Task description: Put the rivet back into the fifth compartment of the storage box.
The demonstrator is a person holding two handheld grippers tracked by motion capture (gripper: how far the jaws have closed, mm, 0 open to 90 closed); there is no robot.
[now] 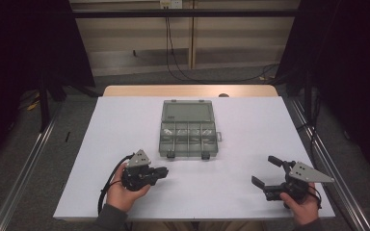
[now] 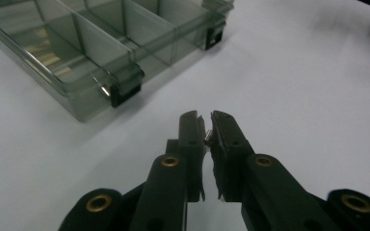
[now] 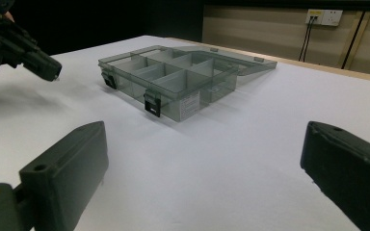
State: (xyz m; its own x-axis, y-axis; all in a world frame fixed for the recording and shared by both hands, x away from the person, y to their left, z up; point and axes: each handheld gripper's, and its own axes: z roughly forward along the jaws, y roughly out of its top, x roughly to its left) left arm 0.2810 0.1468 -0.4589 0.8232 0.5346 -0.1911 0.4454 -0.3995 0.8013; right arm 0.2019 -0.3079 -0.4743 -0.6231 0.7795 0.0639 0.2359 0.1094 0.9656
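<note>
Left gripper (image 1: 163,172) hovering at 7 o'clock on the bench (image 1: 111,144), jaws closed, possibly pinching something tiny; cannot tell. Organizer box (image 1: 188,133) sitting mid-bench, lid lying open toward 12 o'clock. Likely light, rigid, slick plastic; best taken by a wall or latch. Compartments showing small pale bits. Right gripper (image 1: 265,169) waiting at 5 o'clock, jaws spread wide.

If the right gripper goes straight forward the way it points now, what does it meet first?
Probably the clear compartment box. It lies ahead between the open jaws of the right gripper, with bare white table before it; depth is uncertain.
</note>
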